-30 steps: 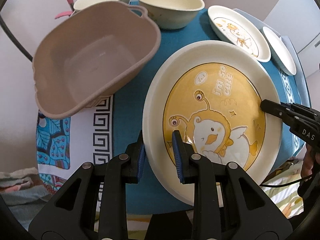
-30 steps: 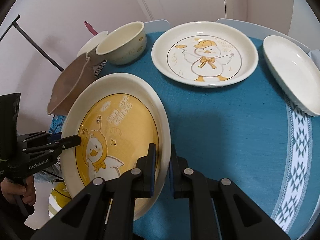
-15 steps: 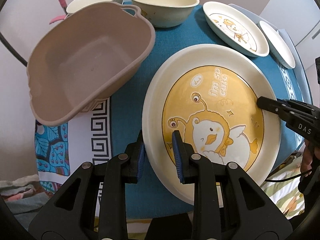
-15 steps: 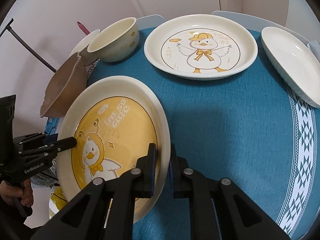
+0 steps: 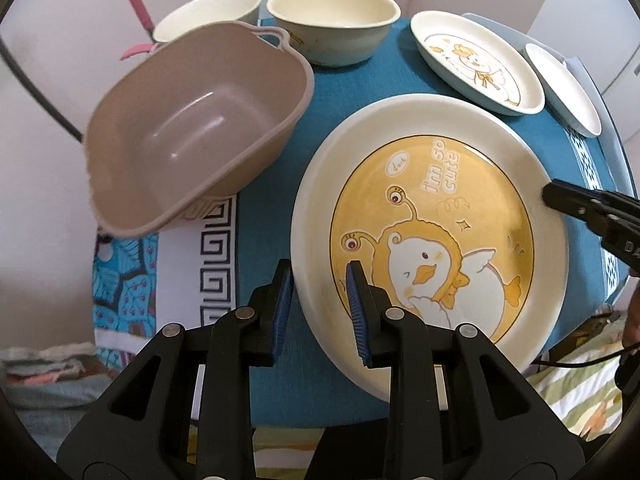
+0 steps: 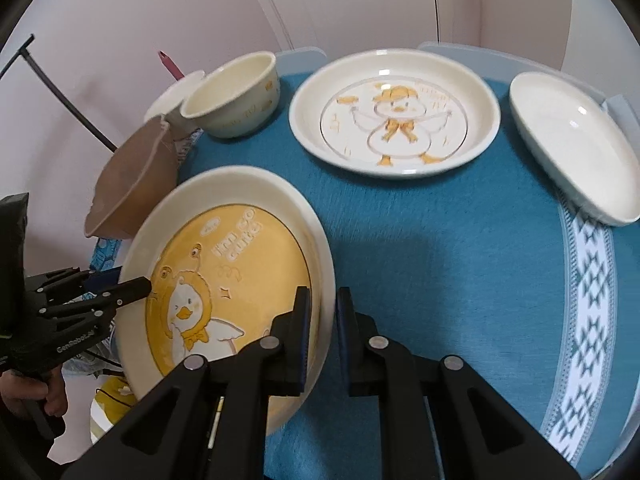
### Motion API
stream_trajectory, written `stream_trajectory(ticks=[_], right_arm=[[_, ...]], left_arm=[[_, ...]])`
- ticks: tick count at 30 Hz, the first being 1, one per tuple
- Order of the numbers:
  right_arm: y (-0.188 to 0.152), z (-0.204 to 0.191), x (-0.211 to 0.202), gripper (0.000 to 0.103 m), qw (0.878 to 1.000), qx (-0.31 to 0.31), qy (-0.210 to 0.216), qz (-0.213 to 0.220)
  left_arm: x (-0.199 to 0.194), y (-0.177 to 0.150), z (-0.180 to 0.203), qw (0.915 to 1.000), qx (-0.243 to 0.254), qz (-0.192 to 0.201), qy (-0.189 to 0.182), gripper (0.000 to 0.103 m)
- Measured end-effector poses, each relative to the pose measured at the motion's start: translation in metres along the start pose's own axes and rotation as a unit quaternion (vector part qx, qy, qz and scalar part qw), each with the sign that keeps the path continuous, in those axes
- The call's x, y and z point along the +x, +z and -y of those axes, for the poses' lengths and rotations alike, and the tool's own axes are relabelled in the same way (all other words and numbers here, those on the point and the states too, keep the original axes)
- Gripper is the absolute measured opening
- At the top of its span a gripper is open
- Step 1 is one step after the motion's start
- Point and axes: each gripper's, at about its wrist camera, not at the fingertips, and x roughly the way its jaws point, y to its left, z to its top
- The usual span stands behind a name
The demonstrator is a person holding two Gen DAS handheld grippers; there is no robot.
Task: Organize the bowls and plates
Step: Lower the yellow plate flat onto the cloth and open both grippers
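Observation:
Both grippers hold a large cream plate with a yellow duck picture (image 5: 440, 208) (image 6: 240, 260), which is tilted over the table's near edge, right of the brown plastic basin (image 5: 192, 128) (image 6: 136, 184). My left gripper (image 5: 320, 296) is shut on the plate's near rim, one pad under it and one on the yellow face. The right gripper (image 6: 323, 320) is shut on the opposite rim. Its black tip (image 5: 560, 196) shows in the left wrist view. The left gripper's tip (image 6: 136, 288) shows in the right wrist view. The basin is empty.
Two cream bowls (image 5: 332, 20) (image 5: 208, 12) stand at the back of the teal tablecloth (image 6: 440, 260). A white plate with a duck drawing (image 6: 396, 112) and a plain white plate (image 6: 572, 148) lie on the far right. A hand (image 6: 24, 392) grips the left tool.
The left wrist view has tipped slightly, so the basin and bowls sit lower in it. Both grips on the yellow plate stay the same, and the plate has barely shifted.

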Motion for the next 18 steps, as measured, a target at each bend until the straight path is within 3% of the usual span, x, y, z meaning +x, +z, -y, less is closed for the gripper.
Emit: stream_trajectory(ticks=[4,8,9,10,11,12,13,14,15,16,18], right_arm=[[-0.002,0.003,-0.027,0.012,0.999,-0.027,0.009,0.025],[-0.002,0.014,-0.065,0.012,0.998,-0.038,0.007,0.05],[-0.002,0.02,-0.077,0.012,0.997,-0.04,0.003,0.059],[0.0,0.022,-0.085,0.012,0.997,-0.041,0.001,0.065],[-0.001,0.027,-0.095,0.015,0.997,-0.04,-0.002,0.07],[0.002,0.034,-0.102,0.019,0.996,-0.04,-0.005,0.075],[0.003,0.043,-0.113,0.032,0.996,-0.04,-0.007,0.082],[0.003,0.049,-0.12,0.056,0.996,-0.039,-0.008,0.086],[0.003,0.056,-0.127,0.069,0.995,-0.038,-0.009,0.09],[0.003,0.065,-0.135,0.092,0.995,-0.035,-0.009,0.093],[0.002,0.082,-0.15,0.097,0.994,-0.029,-0.011,0.104]], left_arm=[[-0.026,-0.005,0.01,0.9997,-0.016,0.012,0.015,0.025],[-0.069,0.002,0.032,0.9978,-0.02,0.053,0.033,0.026],[-0.079,0.004,0.04,0.9972,-0.02,0.063,0.034,0.034],[-0.093,0.009,0.051,0.9961,-0.019,0.079,0.034,0.054],[-0.102,0.012,0.057,0.9951,-0.018,0.092,0.032,0.067],[-0.112,0.015,0.066,0.9936,-0.017,0.107,0.031,0.09],[-0.126,0.02,0.08,0.9907,-0.012,0.132,0.029,0.099],[-0.134,0.024,0.091,0.9888,-0.007,0.147,0.025,0.101],[-0.14,0.03,0.106,0.9874,0.0,0.157,0.02,0.102],[-0.143,0.036,0.114,0.9872,0.005,0.159,0.016,0.102],[-0.146,0.053,0.142,0.9871,0.018,0.159,0.004,0.102]])
